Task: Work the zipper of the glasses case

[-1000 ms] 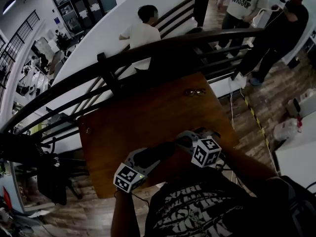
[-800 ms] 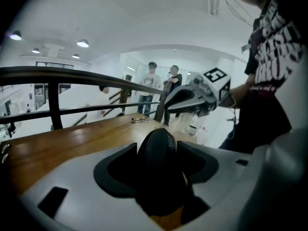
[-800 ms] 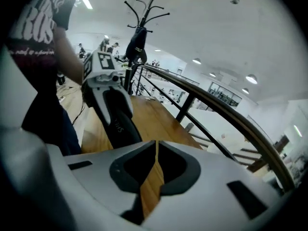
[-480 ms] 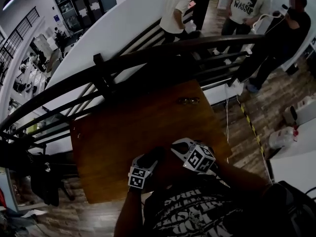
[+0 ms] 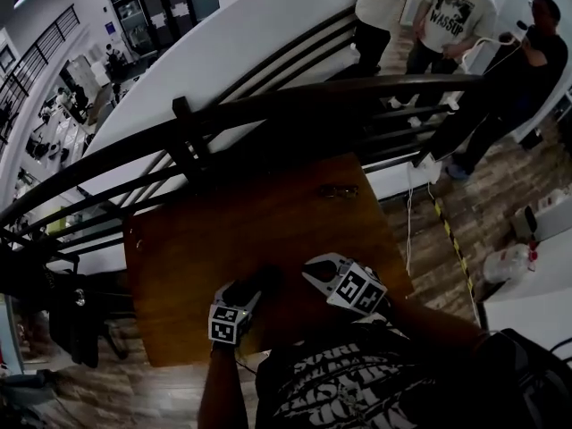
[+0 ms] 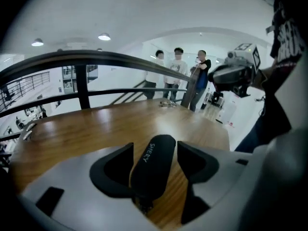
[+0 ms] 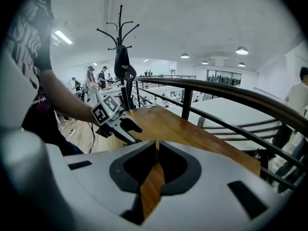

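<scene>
Head view: a wooden table (image 5: 197,239) beside a dark railing (image 5: 268,105); left gripper (image 5: 255,284) and right gripper (image 5: 308,271) hang over its near edge. Left gripper view: wide-set jaws clamp the black glasses case (image 6: 153,170) lengthwise, just above the wood. Right gripper view: jaws pressed together, empty. The zipper is unseen, and work on it seems not yet begun.

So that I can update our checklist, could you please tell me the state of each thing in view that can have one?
Left tool: closed on the glasses case, jaws wide.
Right tool: shut, empty.
Glasses case: held lengthwise in the left tool; looks closed, zipper not visible.
Glasses: lying at the far edge of the table, outside the case.
</scene>
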### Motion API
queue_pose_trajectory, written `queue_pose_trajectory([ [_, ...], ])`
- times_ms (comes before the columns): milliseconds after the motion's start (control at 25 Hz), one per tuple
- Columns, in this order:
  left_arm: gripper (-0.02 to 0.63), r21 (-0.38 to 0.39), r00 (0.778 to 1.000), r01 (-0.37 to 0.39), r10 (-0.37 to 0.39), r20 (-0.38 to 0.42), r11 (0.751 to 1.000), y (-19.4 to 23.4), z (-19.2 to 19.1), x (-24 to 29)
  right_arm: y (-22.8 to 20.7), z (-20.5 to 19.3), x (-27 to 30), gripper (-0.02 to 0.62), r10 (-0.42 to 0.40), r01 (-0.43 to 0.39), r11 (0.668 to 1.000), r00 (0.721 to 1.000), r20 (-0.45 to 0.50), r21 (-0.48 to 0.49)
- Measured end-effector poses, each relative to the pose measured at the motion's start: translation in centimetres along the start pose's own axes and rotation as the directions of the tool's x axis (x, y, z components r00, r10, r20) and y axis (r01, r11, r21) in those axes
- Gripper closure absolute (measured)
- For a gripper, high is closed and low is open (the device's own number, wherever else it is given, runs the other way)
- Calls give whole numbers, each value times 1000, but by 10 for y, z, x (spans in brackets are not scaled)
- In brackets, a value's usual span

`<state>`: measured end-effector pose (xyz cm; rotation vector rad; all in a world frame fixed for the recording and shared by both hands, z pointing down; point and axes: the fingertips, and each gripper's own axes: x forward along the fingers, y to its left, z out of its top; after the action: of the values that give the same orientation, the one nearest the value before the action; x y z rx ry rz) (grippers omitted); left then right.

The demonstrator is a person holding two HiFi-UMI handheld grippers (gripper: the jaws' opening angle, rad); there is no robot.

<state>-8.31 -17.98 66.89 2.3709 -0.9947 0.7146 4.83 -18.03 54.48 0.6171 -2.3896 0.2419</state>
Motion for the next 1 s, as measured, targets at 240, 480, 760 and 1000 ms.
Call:
queue_pose_trajectory([
  [240, 416, -141, 927, -253, 282, 247, 957, 24, 76, -89, 17, 36, 9, 595, -3, -6, 997, 992, 125, 73],
  [480, 600, -303, 873, -307, 394, 289, 902, 12, 109, -98, 20, 63, 20, 597, -77, -33, 939, 950, 303, 343],
  [760, 600, -254, 843, -361, 431, 322, 897, 14, 104, -128, 32, 58, 39, 597, -180, 67, 916, 950, 256, 396],
  [1000, 600, -243, 830, -377, 442, 339, 894, 35, 98, -146, 33, 60, 40, 597, -265, 169, 921, 931, 249, 350],
])
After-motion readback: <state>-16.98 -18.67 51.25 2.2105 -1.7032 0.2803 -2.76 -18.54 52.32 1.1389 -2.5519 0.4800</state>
